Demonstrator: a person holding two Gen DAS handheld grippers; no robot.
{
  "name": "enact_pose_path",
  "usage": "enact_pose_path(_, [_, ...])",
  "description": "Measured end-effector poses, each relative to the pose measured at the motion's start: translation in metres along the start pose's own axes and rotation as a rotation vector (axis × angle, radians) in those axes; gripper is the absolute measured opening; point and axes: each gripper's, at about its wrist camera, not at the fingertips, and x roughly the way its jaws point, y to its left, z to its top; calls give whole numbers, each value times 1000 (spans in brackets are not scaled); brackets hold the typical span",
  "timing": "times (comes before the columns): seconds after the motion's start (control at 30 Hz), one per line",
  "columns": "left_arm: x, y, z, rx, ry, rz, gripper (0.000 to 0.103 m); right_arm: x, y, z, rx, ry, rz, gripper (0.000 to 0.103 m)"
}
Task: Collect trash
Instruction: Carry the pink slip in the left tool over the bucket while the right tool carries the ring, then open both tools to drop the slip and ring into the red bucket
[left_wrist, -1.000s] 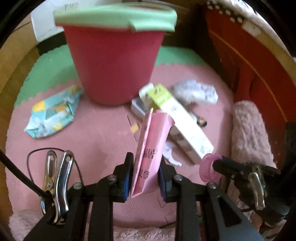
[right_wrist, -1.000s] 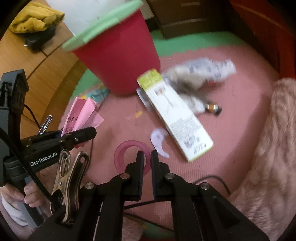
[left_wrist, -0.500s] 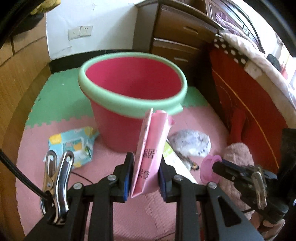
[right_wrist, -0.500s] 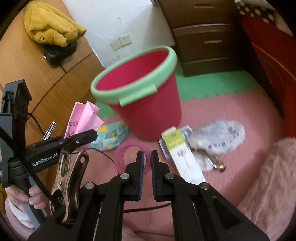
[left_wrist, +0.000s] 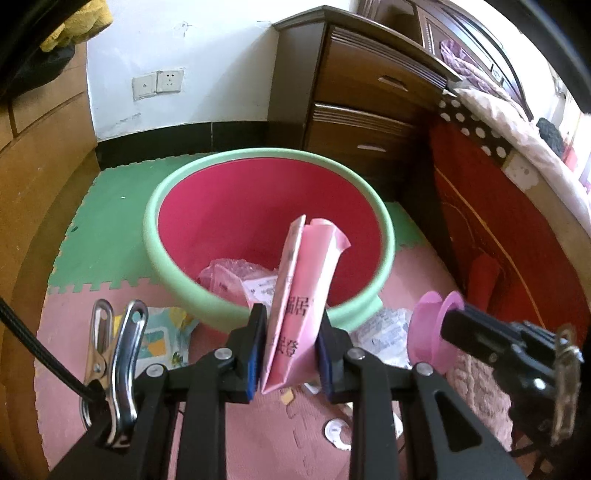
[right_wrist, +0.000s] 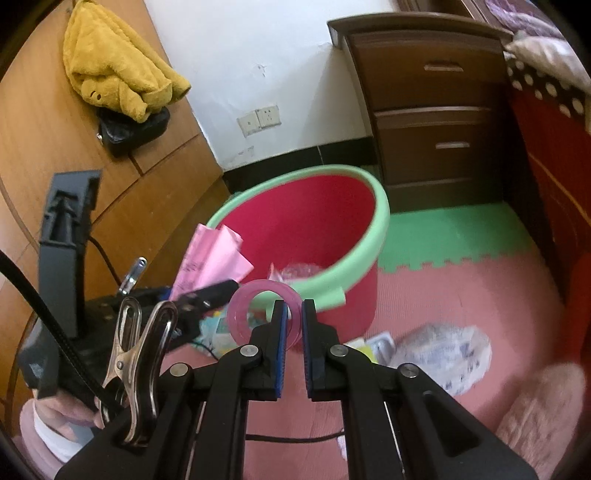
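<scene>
Left to right across the floor. The left claw (left_wrist: 290, 354) pinches a folded pink paper packet with black printed characters (left_wrist: 301, 306); its pads press on the packet's lower part, and the long axis of the packet stands nearly upright, leaning slightly toward the bucket. The right claw (right_wrist: 293, 328) is pressed together on the rim of a flat translucent pink plastic ring (right_wrist: 258, 314), which stands up ahead of the pads.

Key relation: the round red plastic bucket with a pale green rim (left_wrist: 266, 210) lies directly ahead of and below both claws. In the left wrist view the top of the packet overlaps the open mouth, while the pinch point sits at or just outside the near rim. The left claw appears the nearer of the two to the opening; the ring, in the right wrist view, lies against the near rim rather than over the mouth.

Bucket contents: crumpled clear plastic wrap and pink scraps (left_wrist: 236, 280) at the bottom.

On the pink foam floor mat (right_wrist: 461, 295) beside the bucket: a blue-green printed packet (left_wrist: 162, 339) on its left side, a crumpled clear plastic bag (right_wrist: 443, 350) on its right.

Judgement: carry forward over the mouth, then release, left first.
</scene>
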Motion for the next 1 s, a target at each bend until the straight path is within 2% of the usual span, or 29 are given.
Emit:
enact_pose_path(0.33, [25,2,33,69,0,42,26,36,-6,34,5,0,-28,9])
enact_pose_path(0.5, [43,9,37,32,45,16,38,52,-10,41,-1,11,-45,9])
enact_pose_path(0.53, [45,11,37,21,50,9,44,55,-10,43,-3,13,-50,9])
enact_pose_path(0.73, [47,21,35,-2,60,-7,57,68,-14,49,-5,31,-66,9])
enact_pose_path(0.77, [47,22,36,-3,60,-13,59,70,-15,50,-1,36,-72,10])
enact_pose_path(0.9, [42,24,35,7,56,-6,61,76,-17,54,25,39,-85,24])
enact_pose_path(1.0, [40,25,36,12,57,-17,62,77,-19,54,31,39,-96,25])
